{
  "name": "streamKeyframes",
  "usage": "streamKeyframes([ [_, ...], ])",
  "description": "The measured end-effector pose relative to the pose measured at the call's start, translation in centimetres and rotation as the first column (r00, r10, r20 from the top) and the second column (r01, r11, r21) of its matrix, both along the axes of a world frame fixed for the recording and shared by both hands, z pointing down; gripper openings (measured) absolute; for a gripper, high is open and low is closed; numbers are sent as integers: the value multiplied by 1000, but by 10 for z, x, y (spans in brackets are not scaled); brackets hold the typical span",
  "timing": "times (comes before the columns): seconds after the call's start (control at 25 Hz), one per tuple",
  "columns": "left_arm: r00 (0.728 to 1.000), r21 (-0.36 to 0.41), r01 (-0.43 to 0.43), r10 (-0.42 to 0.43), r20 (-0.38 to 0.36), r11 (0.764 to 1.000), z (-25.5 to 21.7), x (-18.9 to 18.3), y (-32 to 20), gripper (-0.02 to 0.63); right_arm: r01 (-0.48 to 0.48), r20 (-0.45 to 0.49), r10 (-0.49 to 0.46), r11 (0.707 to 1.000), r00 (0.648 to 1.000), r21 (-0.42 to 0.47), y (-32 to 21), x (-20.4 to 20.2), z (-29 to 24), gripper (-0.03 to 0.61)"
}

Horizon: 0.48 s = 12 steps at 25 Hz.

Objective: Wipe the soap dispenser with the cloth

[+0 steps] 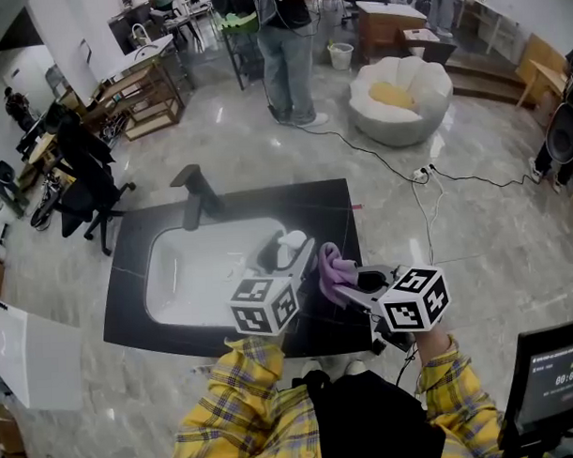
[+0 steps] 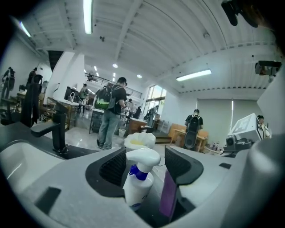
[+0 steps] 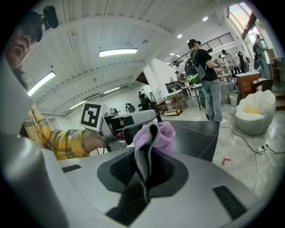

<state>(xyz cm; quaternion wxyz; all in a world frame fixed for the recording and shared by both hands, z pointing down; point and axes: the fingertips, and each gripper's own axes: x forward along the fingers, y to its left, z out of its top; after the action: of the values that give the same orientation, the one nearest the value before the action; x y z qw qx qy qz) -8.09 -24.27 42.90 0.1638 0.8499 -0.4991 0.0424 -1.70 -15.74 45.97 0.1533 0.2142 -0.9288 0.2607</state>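
- In the head view, your left gripper [image 1: 299,254] reaches over the right side of the white sink [image 1: 175,274]. Its fingers are spread wide.
- The soap dispenser [image 1: 289,242] stands between those fingers.
- Your right gripper [image 1: 349,285] pinches the purple cloth [image 1: 332,266]. The cloth bunches up past its fingertips, just beside the left gripper's fingers.
- The black tap [image 1: 196,194] is well past the left gripper's fingertips, at the far side of the sink.
- In the left gripper view, the fingers are wide apart and the white soap dispenser [image 2: 139,182] stands upright in the gap. It is closer to the left finger than to the right one. The pads do not squeeze it.
- A strip of the cloth [image 2: 168,196] hangs just in front of the right finger.
- In the right gripper view, the fingers are pressed together on the cloth [image 3: 156,136]. A gray and purple fold sticks up from between them.
- Just behind the cloth you can see the left gripper and your yellow plaid sleeve [image 3: 53,138].
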Motion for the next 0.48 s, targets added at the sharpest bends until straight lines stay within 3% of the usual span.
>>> streamKeyframes([
  [0.2, 1000, -13, 11, -11, -27, 1000, 0, -2, -1, 242, -5, -2, 5, 1000, 1000, 2, 3, 1, -5, 66],
  [0.48, 994, -2, -79, 79, -70, 997, -6, -4, 1, 219, -18, -9, 18, 1000, 1000, -4, 2, 1, -8, 66],
])
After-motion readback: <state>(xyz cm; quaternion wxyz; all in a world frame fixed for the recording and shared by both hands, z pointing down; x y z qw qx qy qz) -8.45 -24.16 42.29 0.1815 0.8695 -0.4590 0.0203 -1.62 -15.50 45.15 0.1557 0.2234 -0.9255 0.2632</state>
